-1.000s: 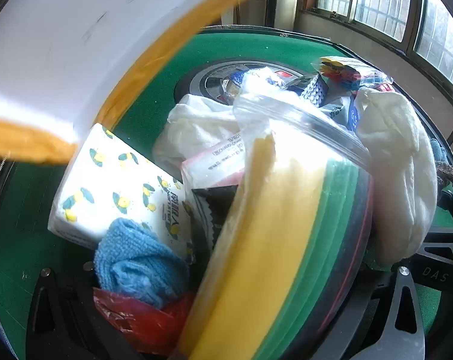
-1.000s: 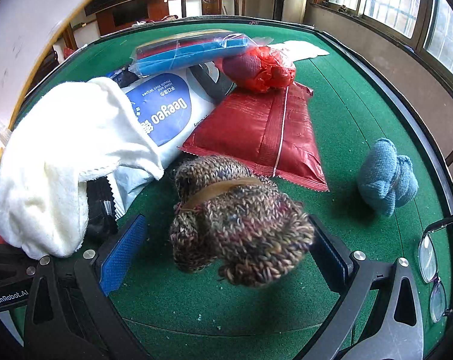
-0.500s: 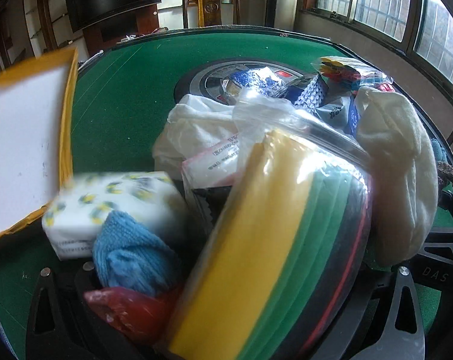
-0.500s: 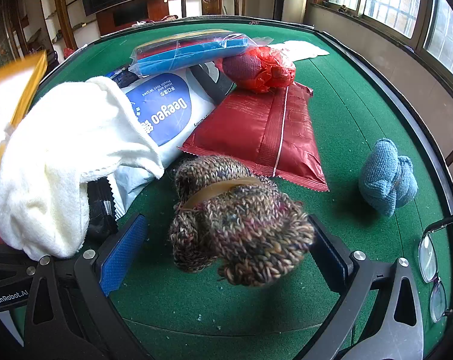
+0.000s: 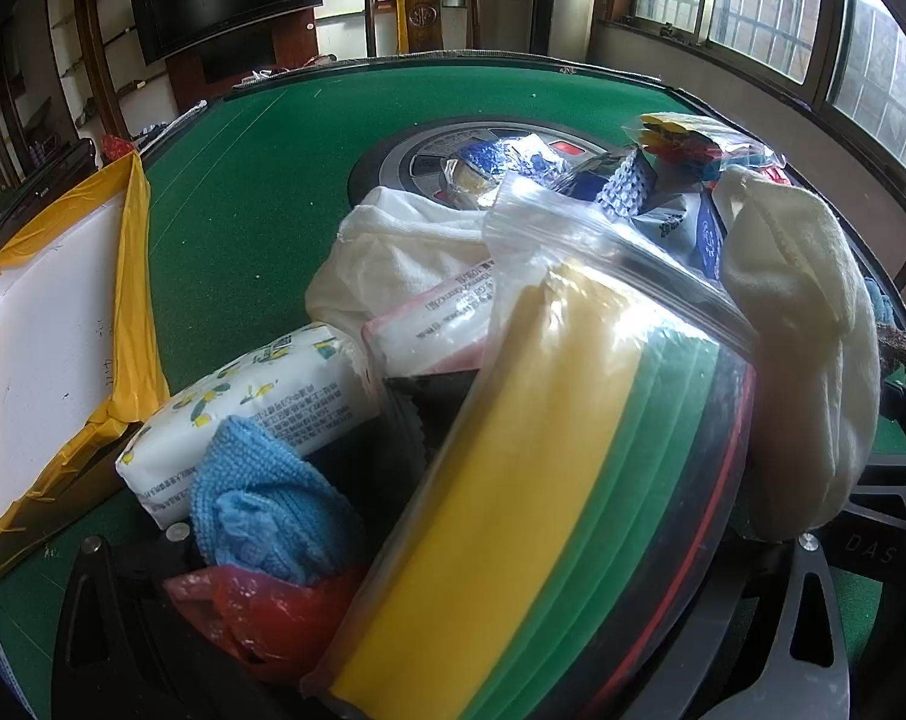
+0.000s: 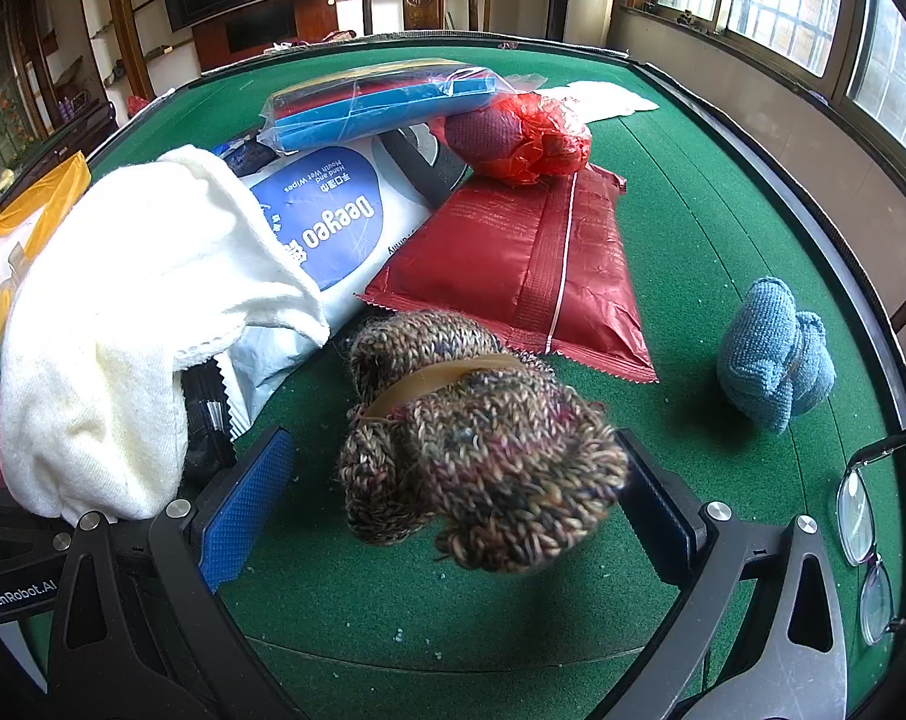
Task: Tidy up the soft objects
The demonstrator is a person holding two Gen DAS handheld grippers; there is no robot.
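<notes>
Left wrist view: the left gripper (image 5: 453, 630) sits low against a crowded heap on a green table (image 5: 261, 180). A clear bag of felt sheets (image 5: 549, 498), striped yellow, green and black, fills the space between its arms. Whether the jaws clamp the bag or stand loose cannot be told, since the fingertips are hidden. Left of the bag lie a tissue pack (image 5: 255, 414), a blue cloth (image 5: 267, 510) and a red plastic bag (image 5: 261, 612). Behind the bag sits a white cloth (image 5: 405, 252); right of it, a cream towel (image 5: 807, 348). Far left of the bag, a white tray (image 5: 45, 348) edged in yellow tape lies on the table, apparently the place for sorted things.

Right wrist view: the right gripper (image 6: 453, 504) is spread wide around a knitted hat (image 6: 477, 444) bound with a rubber band. The right pad is at or very near the knit; the left blue pad stands apart. Behind the hat lie a red pouch (image 6: 531, 264) and a wipes pack (image 6: 327, 228); right of the hat, a second blue cloth (image 6: 771, 354) and glasses (image 6: 861, 528).

To grip well, centre the hat between the pads, close slowly across its thickest part, and lift clear of the pouch edge.
</notes>
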